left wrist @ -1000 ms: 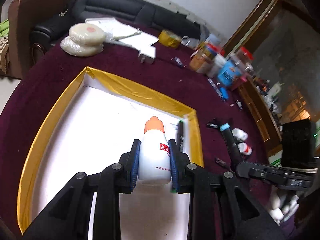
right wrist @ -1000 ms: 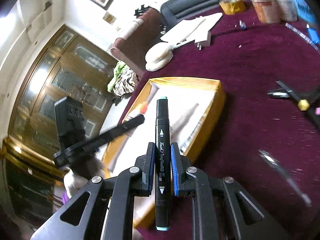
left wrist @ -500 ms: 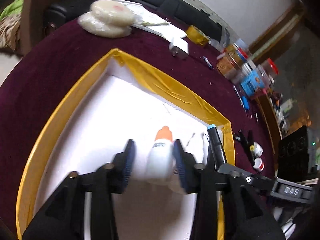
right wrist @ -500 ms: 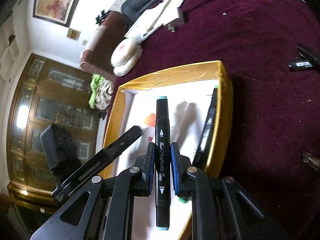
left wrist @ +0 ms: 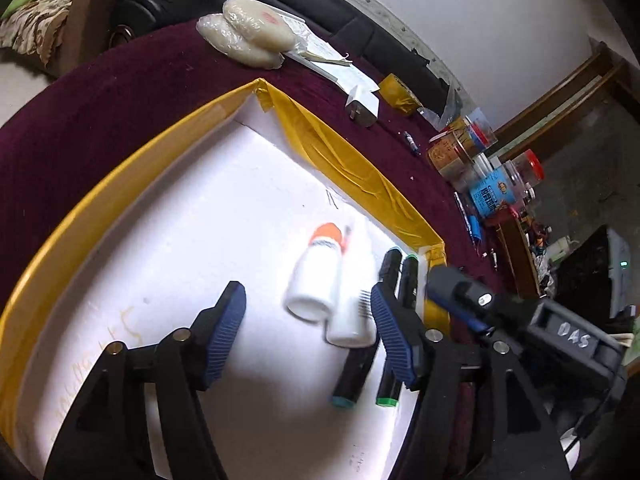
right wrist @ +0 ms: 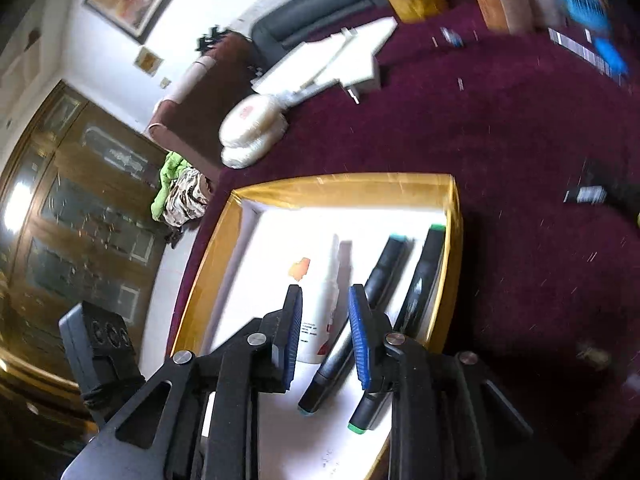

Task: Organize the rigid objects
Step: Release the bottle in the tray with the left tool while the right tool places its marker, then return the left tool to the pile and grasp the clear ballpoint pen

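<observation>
Both loads have left the jaws since a second ago: the bottle (left wrist: 316,276), then pinched in the left gripper (left wrist: 308,332), and the teal marker (left wrist: 366,328), then clamped in the right gripper (right wrist: 326,332), now lie in the tray (left wrist: 120,184). That white bottle with its orange cap rests blurred on the white tray floor, cap toward the far yellow wall, with the teal marker just beside it and a green marker (left wrist: 396,332) alongside, nearest the right wall. Left jaws stand wide and are opening, the pads clear of the bottle, which lies ahead of them. Right jaws show a narrow gap and are opening with nothing pressed between them; the teal marker passes under the right-hand pad in the right wrist view. Around the tray spreads a maroon cloth (left wrist: 120,92), carrying two wrapped round cakes (left wrist: 248,32), white papers (right wrist: 332,64), a tape roll (left wrist: 398,94) and jars (left wrist: 480,152) at the far edge.
</observation>
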Tool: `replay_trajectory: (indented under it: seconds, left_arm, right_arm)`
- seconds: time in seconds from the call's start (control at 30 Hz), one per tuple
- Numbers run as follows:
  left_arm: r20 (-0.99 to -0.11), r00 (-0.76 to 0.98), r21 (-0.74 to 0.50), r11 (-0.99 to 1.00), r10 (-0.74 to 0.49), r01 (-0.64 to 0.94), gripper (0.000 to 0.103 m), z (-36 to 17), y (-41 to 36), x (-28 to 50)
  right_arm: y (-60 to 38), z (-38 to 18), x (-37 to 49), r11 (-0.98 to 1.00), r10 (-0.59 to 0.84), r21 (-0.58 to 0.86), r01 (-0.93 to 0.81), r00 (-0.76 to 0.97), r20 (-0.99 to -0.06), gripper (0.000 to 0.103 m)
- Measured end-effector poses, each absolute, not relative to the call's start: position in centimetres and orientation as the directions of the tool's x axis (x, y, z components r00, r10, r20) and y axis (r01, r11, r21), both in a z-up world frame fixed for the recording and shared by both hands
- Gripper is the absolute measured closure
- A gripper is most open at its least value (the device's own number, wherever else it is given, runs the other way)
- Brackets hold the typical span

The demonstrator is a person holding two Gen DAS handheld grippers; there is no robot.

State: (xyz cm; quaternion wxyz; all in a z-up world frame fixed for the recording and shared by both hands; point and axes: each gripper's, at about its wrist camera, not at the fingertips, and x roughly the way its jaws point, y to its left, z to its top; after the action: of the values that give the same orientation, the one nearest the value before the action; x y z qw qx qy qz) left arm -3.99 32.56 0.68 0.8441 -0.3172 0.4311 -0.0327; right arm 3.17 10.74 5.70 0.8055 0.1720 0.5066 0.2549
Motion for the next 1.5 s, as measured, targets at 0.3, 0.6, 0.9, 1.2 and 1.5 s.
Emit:
replay_trajectory:
  seconds: [0.3,0.6,0.9,1.2,1.5]
  left_arm:
    - [-0.663,0.673,-0.619,0.746,-0.329,-0.245,0.032,0.5,31.0,-6.3]
    - [-0.521,0.797,-0.541,0.841,-0.305,-0.031,0.027,8.5,25.7,-9.3]
    - [-0.663,0.596,-0.423,0.884,-0.453,0.201,0.028,6.7,10.9,-6.8]
    - [-0.761,0.567,0.103,0.804,-0.315,0.585,0.028,5.1,0.4,-5.8]
    - [-0.859,0.469,0.232,0.658,-0.207,0.716,0.058,0.9,-2.4,-2.6]
  right_arm:
    - [3.8,14.8,-3.7,0.926,0.375,0.199,-0.320,0.737,-0.562,0.023]
    - [-10.6,12.0,-2.8,0.974,0.149,0.224,-0.022,0.811,-0.565,0.004]
    - [-20.5,5.3,-4.3,0.936,0.125,0.330,0.120,0.766,-0.631,0.004]
    - [-25.0,2.4,-4.7,0.860,0.221,0.490,0.143,0.762,-0.609,0.004]
    - [-26.2,1.8,-4.8,0.819,0.266,0.556,0.139,0.767,-0.584,0.004]
